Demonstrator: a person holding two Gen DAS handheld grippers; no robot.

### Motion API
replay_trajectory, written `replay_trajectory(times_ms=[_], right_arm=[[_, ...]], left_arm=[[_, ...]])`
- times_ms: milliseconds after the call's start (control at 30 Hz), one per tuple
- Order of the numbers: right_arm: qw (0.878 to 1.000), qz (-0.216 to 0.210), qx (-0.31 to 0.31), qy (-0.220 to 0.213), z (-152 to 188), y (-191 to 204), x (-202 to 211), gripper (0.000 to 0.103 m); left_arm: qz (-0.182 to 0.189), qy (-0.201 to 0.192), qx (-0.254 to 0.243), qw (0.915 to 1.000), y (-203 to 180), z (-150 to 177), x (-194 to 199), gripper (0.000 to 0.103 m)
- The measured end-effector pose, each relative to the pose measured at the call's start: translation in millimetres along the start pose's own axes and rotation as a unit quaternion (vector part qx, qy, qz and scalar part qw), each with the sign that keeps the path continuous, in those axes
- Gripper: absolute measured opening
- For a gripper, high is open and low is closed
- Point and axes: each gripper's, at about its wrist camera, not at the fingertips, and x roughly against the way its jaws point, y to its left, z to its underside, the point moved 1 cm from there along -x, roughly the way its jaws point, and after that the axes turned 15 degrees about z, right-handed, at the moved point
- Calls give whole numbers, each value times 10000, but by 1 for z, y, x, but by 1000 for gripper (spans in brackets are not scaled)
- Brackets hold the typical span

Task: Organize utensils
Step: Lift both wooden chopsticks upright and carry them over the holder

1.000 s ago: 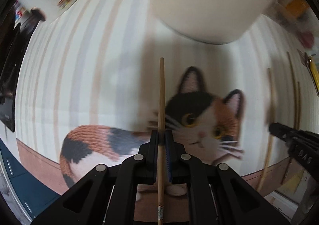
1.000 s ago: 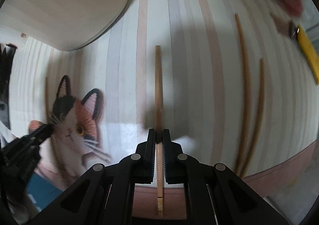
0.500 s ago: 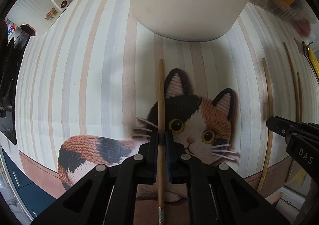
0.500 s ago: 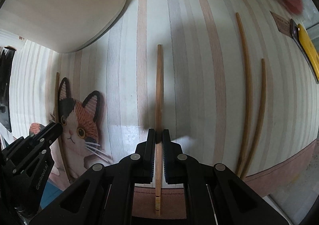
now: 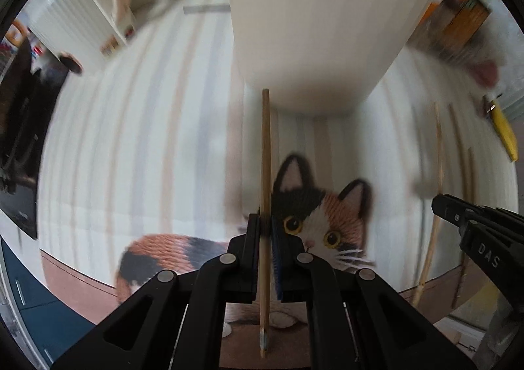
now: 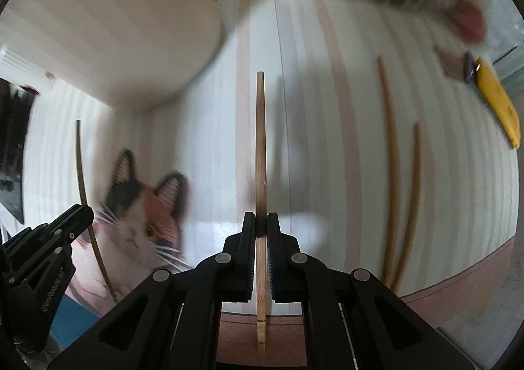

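The left gripper (image 5: 266,229) has its jaws clamped narrow on a chopstick (image 5: 265,180), and the right gripper (image 6: 261,226) grips a second chopstick (image 6: 261,154) the same way. Each stick runs straight out along its gripper's own line, thin tip ahead and butt end back between the arms, so each long axis already follows the direction in which its gripper points.

The landmark is the tall pale holder (image 5: 314,26) standing on the striped mat (image 5: 131,140) that covers the bench. In the left view the holder rises directly beyond the stick's tip, its base just past that tip, with the cat picture (image 5: 321,216) on the near side. In the right view the holder (image 6: 108,23) lies off to the upper left of the stick, clearly aside from it. The left hand therefore looks nearer to the holder and better lined up with it.

Two more chopsticks (image 6: 398,180) lie flat on the mat on the side of the right gripper away from the holder, side by side and roughly parallel to the held stick. The holder's mouth is out of view, so the likely drop-in depends on getting a tip above its rim.
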Motion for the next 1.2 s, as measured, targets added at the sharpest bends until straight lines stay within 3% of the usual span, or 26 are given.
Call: replay_trajectory(times_ms=[333, 733, 1000, 1200], right_arm=[[9919, -327, -460, -1138, -4, -26, 72, 7], [9782, -635, -779, -1819, -24, -41, 123, 7], [9682, -821, -898, -2185, -38, -42, 158, 7], [9518, -1196, -1093, -2605, -62, -46, 202, 7]], left_arm=[[78, -916, 7, 9958, -6, -12, 72, 4], [83, -1665, 175, 9859, 5, -26, 126, 4], [93, -2278, 255, 9733, 16, -47, 180, 4], [217, -2829, 236, 9586, 14, -69, 241, 4]])
